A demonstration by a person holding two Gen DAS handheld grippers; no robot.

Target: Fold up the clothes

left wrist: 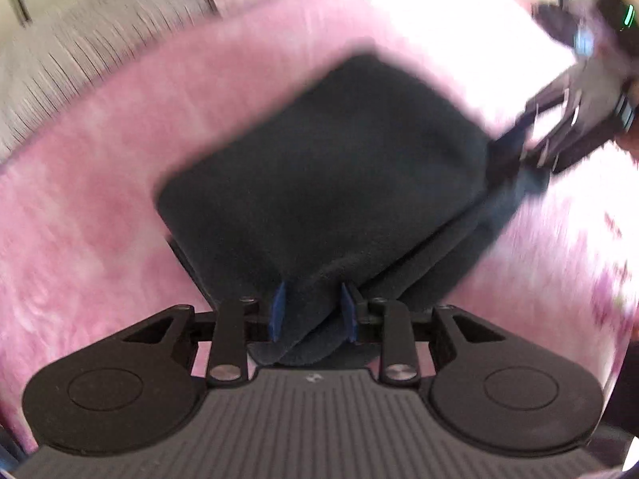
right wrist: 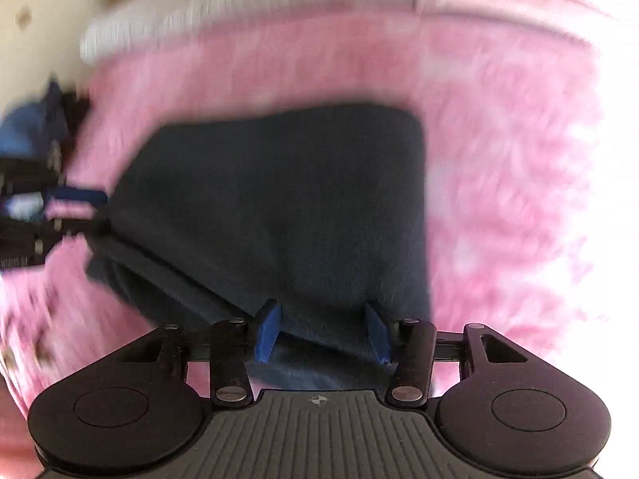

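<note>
A dark folded cloth (left wrist: 327, 167) lies on a pink fluffy cover (left wrist: 80, 207). My left gripper (left wrist: 313, 291) is shut on the cloth's near edge, which bunches up between the blue pads. In the left wrist view my right gripper (left wrist: 519, 147) reaches the cloth's far right corner. In the right wrist view the same cloth (right wrist: 279, 199) lies flat between the widely spread pads of my right gripper (right wrist: 321, 311), with no bunching, so it looks open. My left gripper (right wrist: 92, 211) shows at the cloth's left corner. Both views are blurred by motion.
The pink cover (right wrist: 511, 151) spreads all round the cloth. A pale grey ribbed surface (left wrist: 80, 56) borders it at the upper left of the left wrist view. A whitish fabric edge (right wrist: 191, 20) runs along the top of the right wrist view.
</note>
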